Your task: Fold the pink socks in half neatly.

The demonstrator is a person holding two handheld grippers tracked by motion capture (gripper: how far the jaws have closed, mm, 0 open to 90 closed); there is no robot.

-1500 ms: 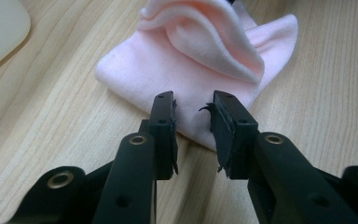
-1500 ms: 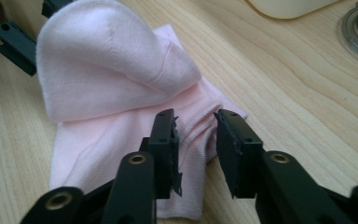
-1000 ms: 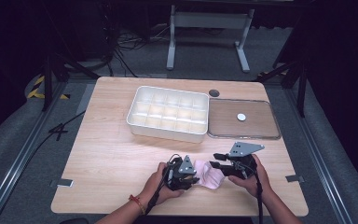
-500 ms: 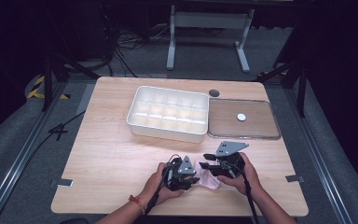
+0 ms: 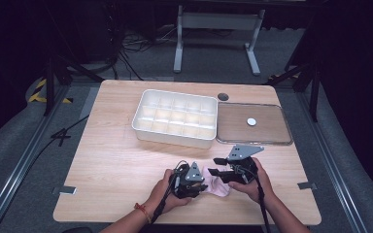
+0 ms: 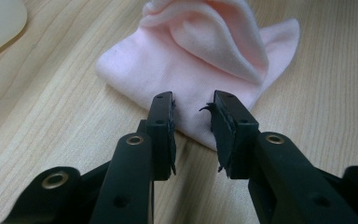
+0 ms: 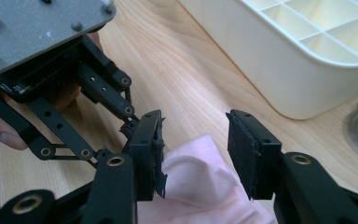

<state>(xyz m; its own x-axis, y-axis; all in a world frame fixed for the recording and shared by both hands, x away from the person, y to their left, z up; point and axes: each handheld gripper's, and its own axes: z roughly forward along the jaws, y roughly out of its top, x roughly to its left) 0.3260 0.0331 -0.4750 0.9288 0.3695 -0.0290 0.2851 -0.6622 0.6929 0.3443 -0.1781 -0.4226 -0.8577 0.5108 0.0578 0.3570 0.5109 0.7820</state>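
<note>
The left gripper (image 5: 201,187) sat with jaws slightly apart at the edge of the pink cloth (image 5: 216,183), which lay on the bench (image 5: 111,165). The right gripper (image 5: 217,166) hovered just above the cloth, jaws wide apart.

From the high view the pink cloth (image 5: 217,186) is mostly hidden behind the two grippers. In the left gripper view its top fold runs off the upper edge. The white tray (image 7: 307,51) is cut off by the right gripper view's top and right edges.
</note>
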